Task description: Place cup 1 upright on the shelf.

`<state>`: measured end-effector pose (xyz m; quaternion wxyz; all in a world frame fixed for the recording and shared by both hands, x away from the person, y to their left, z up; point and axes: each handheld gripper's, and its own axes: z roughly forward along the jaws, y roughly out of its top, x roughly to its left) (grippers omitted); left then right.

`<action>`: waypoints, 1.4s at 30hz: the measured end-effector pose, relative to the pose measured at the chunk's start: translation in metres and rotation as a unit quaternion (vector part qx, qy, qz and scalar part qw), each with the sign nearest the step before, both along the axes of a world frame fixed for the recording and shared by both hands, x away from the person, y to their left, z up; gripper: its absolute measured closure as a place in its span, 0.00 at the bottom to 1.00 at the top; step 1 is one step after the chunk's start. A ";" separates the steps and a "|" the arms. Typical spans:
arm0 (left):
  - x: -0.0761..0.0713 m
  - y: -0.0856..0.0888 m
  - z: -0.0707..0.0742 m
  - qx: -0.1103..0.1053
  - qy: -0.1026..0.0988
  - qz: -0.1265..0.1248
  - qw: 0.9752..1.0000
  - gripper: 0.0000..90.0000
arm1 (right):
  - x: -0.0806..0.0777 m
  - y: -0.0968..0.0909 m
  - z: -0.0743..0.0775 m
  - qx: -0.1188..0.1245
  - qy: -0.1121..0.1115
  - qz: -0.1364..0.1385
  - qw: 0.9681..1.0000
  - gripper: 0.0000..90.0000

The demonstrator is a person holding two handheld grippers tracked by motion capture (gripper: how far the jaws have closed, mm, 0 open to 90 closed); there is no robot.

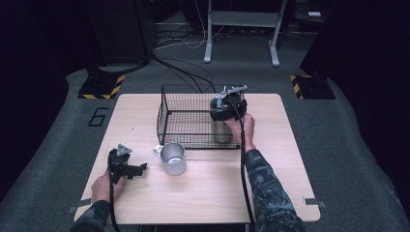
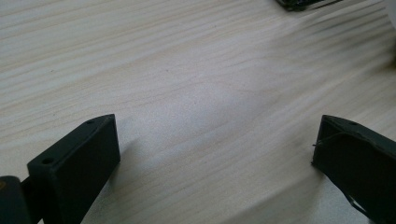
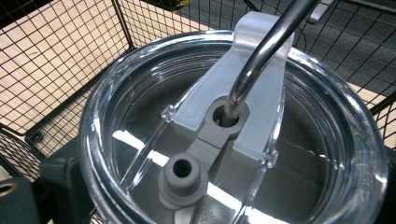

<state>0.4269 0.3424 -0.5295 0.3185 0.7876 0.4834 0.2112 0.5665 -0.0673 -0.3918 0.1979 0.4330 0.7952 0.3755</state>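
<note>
Tumbler [image 1: 221, 126], steel with clear lid [image 3: 233, 135], upright in black wire basket [image 1: 183, 104], straw [image 3: 261, 51] up, clenched in my right gripper [image 1: 227, 108]; left gripper [image 1: 140, 169] released.

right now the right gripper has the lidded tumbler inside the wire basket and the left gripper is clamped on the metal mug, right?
Not quite. The left gripper is not on the metal mug: the high view shows it resting on the table apart from the mug, and the left gripper view shows its jaws wide open over bare wood. The right gripper is at the lidded tumbler inside the wire basket.
</note>
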 end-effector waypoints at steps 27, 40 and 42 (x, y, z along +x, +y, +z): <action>0.000 0.000 0.000 0.000 0.000 0.000 1.000 0.00 | -0.004 0.000 -0.003 -0.005 0.029 0.010 1.000 0.01; 0.000 0.000 0.000 0.000 0.000 0.000 1.000 0.00 | -0.008 0.000 0.010 -0.007 0.033 0.007 0.999 0.00; 0.000 0.000 0.000 0.001 0.000 0.000 1.000 0.00 | -0.010 -0.001 0.014 -0.009 0.033 0.008 0.999 0.00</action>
